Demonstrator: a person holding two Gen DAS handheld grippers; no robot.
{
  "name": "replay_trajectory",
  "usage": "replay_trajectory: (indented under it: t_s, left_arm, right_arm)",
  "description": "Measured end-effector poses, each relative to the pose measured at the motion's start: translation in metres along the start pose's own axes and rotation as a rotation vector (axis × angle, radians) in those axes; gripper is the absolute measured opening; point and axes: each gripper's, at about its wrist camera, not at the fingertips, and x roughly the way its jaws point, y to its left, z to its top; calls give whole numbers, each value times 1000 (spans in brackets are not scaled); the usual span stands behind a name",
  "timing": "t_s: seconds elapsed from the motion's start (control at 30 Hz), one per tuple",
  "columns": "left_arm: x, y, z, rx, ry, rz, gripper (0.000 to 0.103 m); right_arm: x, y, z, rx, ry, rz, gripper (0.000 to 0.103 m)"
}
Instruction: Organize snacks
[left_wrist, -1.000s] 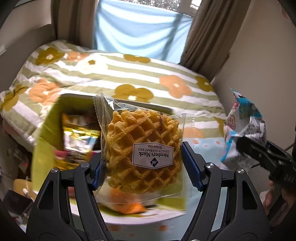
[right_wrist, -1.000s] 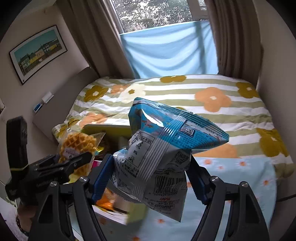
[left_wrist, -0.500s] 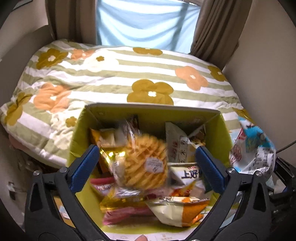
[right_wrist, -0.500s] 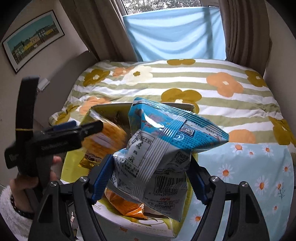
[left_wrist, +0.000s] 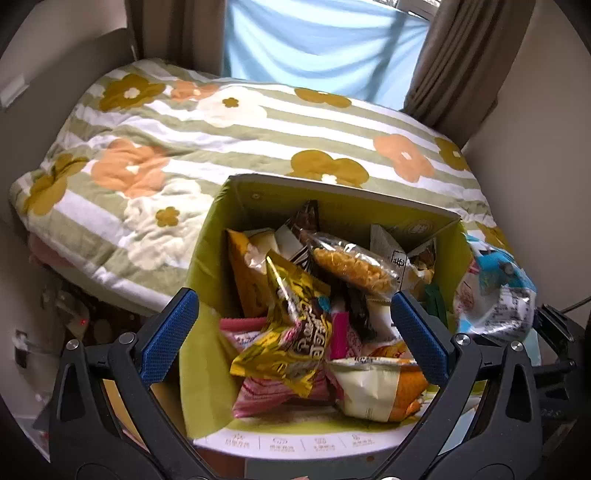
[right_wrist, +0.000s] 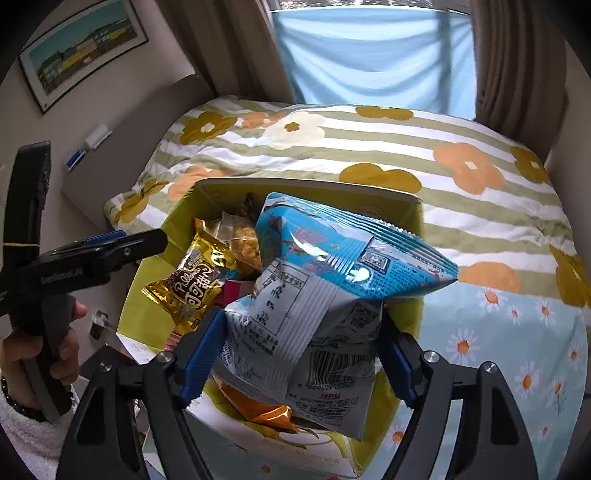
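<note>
A yellow-green cardboard box (left_wrist: 207, 258) stands open below my left gripper (left_wrist: 293, 332), which is open and empty above it. Several snack packs lie inside, with the waffle pack (left_wrist: 351, 264) on top beside a gold bag (left_wrist: 295, 332). My right gripper (right_wrist: 295, 354) is shut on a blue and white snack bag (right_wrist: 325, 295) and holds it over the box (right_wrist: 147, 291). That bag also shows at the right edge of the left wrist view (left_wrist: 495, 291).
The box rests at the foot of a bed with a green-striped flowered quilt (left_wrist: 221, 147). A light blue daisy sheet (right_wrist: 517, 350) lies to the right. Curtains (right_wrist: 369, 55) hang behind. Cluttered floor (left_wrist: 55, 314) is to the left.
My left gripper opened and dropped the waffle pack into the box. My right gripper moved the blue bag over the box.
</note>
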Motion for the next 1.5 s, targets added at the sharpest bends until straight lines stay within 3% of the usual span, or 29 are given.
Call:
replay_trajectory:
  t_s: [0.03,0.1,0.3,0.6,0.77,0.97,1.27,1.5]
  left_arm:
    - [-2,1,-2,-4,-2,1,103]
    - [-8,2,-7,-2,-7,7,103]
    - [-14,4,-23,19,-17,25,103]
    - [-24,-7,-39,47,-19,-2,103]
    - [-61,-30,-48,77,-91,-5,103]
    - [-123,-66,-71,109,-218,-1,103]
    - [-217,-122,-141,167,-401,-3,103]
    - [-248,-146,-187,177,-444,9,103]
  right_arm:
    - [1,2,2,-6,-5,-17,92]
    - [-1,3,2,-16,-35,-56,103]
    - [-16,2,-10,-37,-77,-168,103]
    - [-47,2,-29,35,-131,-180,103]
    - [-81,1,-35,52,-199,-187,103]
    - [-152,-4,-60,58,-323,-235,103]
    - [-243,-8,-124,93,-443,-379,103]
    - [-271,-9,-170,103,-468,-383,103]
